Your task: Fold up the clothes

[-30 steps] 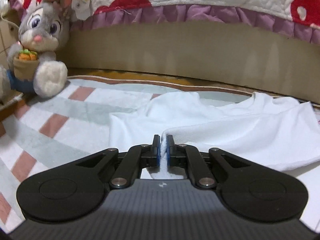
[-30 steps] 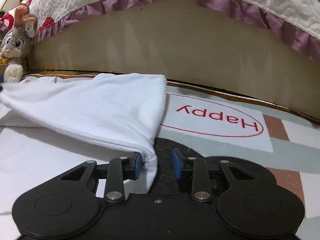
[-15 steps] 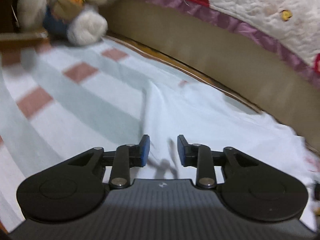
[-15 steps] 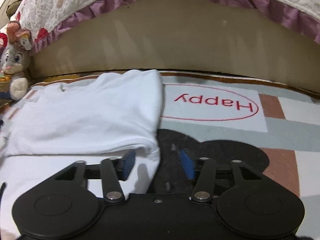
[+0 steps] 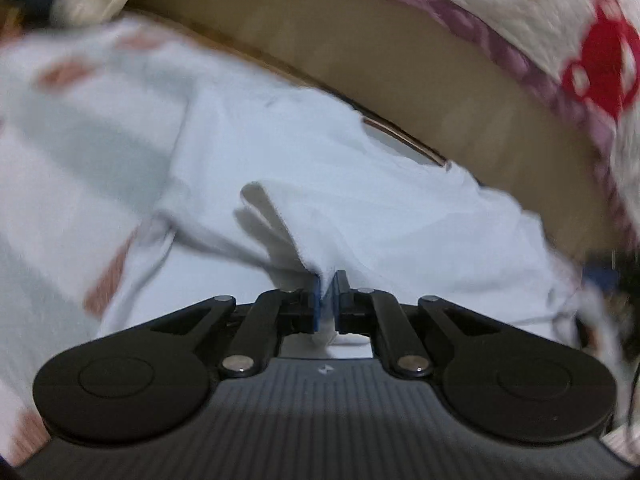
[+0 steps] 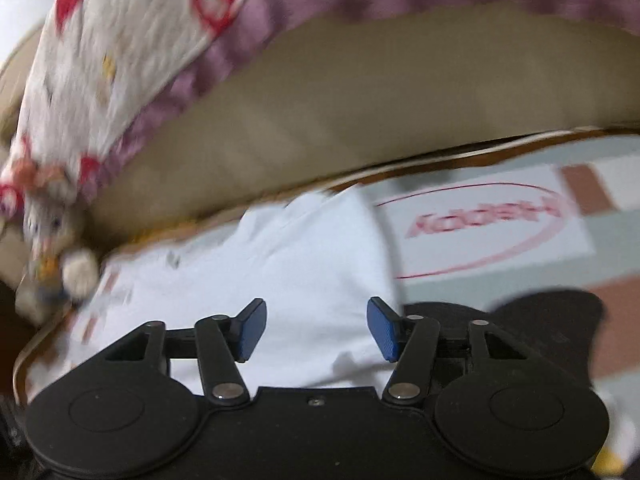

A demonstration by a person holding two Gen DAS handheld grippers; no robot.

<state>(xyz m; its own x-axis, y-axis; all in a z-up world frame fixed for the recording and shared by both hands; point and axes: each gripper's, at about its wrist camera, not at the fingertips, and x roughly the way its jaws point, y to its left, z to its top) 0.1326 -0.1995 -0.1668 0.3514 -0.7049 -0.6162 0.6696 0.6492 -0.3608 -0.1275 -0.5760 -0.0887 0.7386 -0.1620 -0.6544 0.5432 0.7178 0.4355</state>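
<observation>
One white shirt (image 5: 360, 208) on one checked mat (image 5: 80, 152), left gripper (image 5: 329, 294) jaws pinched on a shirt fold, right gripper (image 6: 316, 330) jaws wide, opening, gripping nothing above the shirt.

Left hand-held gripper (image 5: 328, 292), right hand-held gripper (image 6: 316, 330): black linkage fingers, blue pads, silver pivot screws, round black housings.

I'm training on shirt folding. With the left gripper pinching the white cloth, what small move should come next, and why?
Probably lift and carry the pinched edge across: the left gripper is shut on the white shirt, while the right gripper is opening, nothing between its pads.
</observation>
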